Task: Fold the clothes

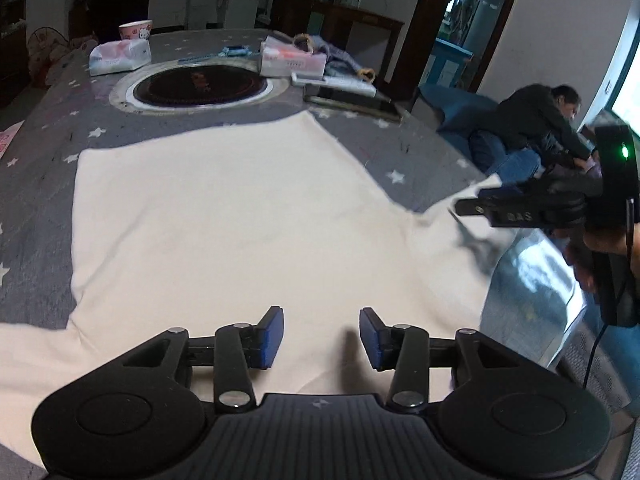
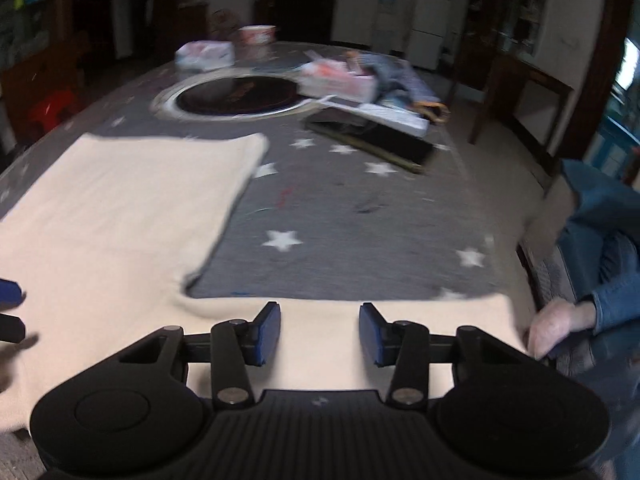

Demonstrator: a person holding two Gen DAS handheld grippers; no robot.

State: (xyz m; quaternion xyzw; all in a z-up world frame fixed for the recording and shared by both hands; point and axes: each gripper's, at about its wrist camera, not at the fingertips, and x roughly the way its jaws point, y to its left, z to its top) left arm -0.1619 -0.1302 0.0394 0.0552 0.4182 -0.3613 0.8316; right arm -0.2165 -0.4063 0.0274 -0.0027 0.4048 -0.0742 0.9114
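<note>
A cream long-sleeved garment [image 1: 224,208] lies flat on the grey star-patterned tablecloth [image 1: 400,148]. My left gripper [image 1: 322,316] hovers open over the garment's near body, with fabric beneath and nothing between its blue pads. The right gripper [image 1: 460,208] shows at the right of the left wrist view, over the outstretched sleeve. In the right wrist view the garment [image 2: 120,208] fills the left side and its sleeve [image 2: 460,312] runs across the front. There my right gripper [image 2: 320,314] stands open just above the sleeve. A blue pad of the left gripper [image 2: 8,292] peeks in at the left edge.
A round dark inset [image 1: 200,84] sits mid-table. Behind it are tissue packs [image 1: 120,56], a pink bowl [image 1: 136,30], a box [image 1: 292,60] and a dark flat slab [image 1: 352,100]. A person [image 1: 532,128] sits at the right. A hand [image 2: 556,328] rests by the sleeve's end.
</note>
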